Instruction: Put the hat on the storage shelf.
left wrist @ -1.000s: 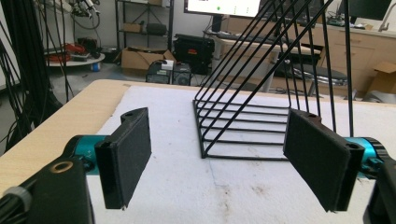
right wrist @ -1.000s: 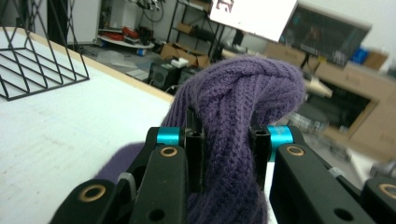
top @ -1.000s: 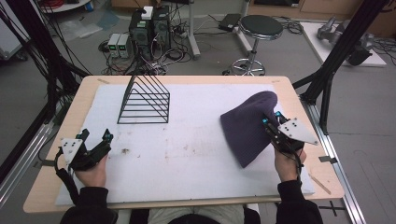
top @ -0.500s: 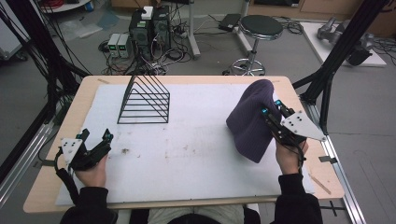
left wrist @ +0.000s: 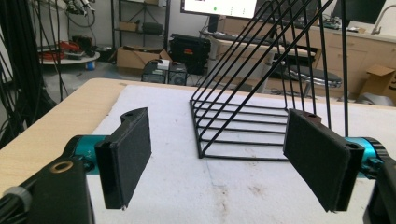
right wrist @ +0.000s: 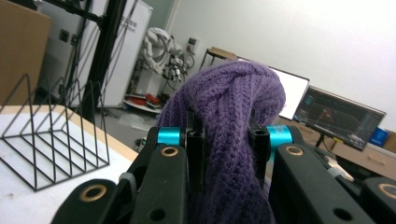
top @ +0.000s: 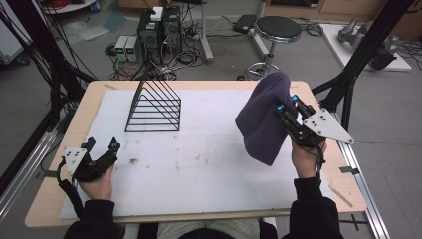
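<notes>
Your right gripper (top: 287,103) is clamped on the purple hat (top: 263,119), jaws squeezing a bunched fold of the knit between them. The hat hangs off the table (top: 94,99), well to the right of the wire rack (top: 153,107), its loose end drooping toward the white mat (top: 199,164). In the right gripper view the knit (right wrist: 229,140) bulges up over both jaws and blocks most of what lies ahead; the rack (right wrist: 51,135) shows off to the left of it.

Your left gripper (top: 102,147) sits low on the mat, in front of the rack and to its left, jaws apart with nothing between them. In the left gripper view the two black pads (left wrist: 128,154) frame the rack (left wrist: 261,112), which stands directly ahead, upright, its slanted wires rising to a peak. Nothing lies between that gripper and the rack.

Between rack and hat the mat is bare, marked by small dark smudges (top: 133,160) in front of the rack. The mat covers most of the wooden top; a strip of wood shows around it.

Behind the rack, past the table's far edge: computer boxes (top: 161,27) on the floor amid tangled cables, and a round black stool (top: 278,30) farther right. Black frame posts (top: 358,64) stand beside the table on the hat's side.
</notes>
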A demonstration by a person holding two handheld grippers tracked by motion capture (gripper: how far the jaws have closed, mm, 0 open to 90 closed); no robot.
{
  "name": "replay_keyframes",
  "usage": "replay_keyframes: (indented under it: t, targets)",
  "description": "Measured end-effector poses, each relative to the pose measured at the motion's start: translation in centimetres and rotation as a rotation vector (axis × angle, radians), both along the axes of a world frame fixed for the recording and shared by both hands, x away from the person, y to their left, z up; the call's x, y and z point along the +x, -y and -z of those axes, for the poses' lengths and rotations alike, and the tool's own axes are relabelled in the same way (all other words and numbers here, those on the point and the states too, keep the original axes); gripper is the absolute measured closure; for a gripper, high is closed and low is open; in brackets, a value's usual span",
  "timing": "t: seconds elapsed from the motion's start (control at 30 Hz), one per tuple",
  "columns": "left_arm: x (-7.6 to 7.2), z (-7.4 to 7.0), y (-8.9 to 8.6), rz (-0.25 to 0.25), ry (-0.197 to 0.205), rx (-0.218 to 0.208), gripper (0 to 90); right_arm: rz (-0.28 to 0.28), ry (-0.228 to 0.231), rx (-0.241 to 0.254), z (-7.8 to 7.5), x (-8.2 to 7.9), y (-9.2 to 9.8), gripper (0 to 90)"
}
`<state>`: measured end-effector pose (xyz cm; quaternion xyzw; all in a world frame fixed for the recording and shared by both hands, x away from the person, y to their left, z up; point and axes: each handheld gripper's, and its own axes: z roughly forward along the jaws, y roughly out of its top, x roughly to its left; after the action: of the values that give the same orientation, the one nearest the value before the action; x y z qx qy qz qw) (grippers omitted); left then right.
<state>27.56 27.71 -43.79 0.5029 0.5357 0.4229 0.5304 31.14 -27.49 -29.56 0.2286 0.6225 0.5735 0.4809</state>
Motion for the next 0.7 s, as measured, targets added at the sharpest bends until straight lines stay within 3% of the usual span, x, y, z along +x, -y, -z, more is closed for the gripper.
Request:
replay_keyframes:
  t: [0.17,0.43,0.5,0.7]
  targets:
    - [0.2,-0.5,0.1,0.039,0.012,0.001,24.4,-0.057,0.008,-0.015,-1.1,0.5,-1.5,75.7]
    - [0.8,-1.7,1.0,0.154,0.039,-0.007,22.3,-0.175,-0.013,0.018,-2.2,1.3,-3.8,75.7]
    - [0.8,-1.9,1.2,0.148,0.040,-0.006,16.7,-0.208,-0.016,0.016,-2.3,1.6,-4.6,75.7]
    - [1.1,-2.6,1.7,0.185,0.055,-0.018,16.1,-0.270,-0.019,0.007,-2.6,2.0,-6.4,75.7]
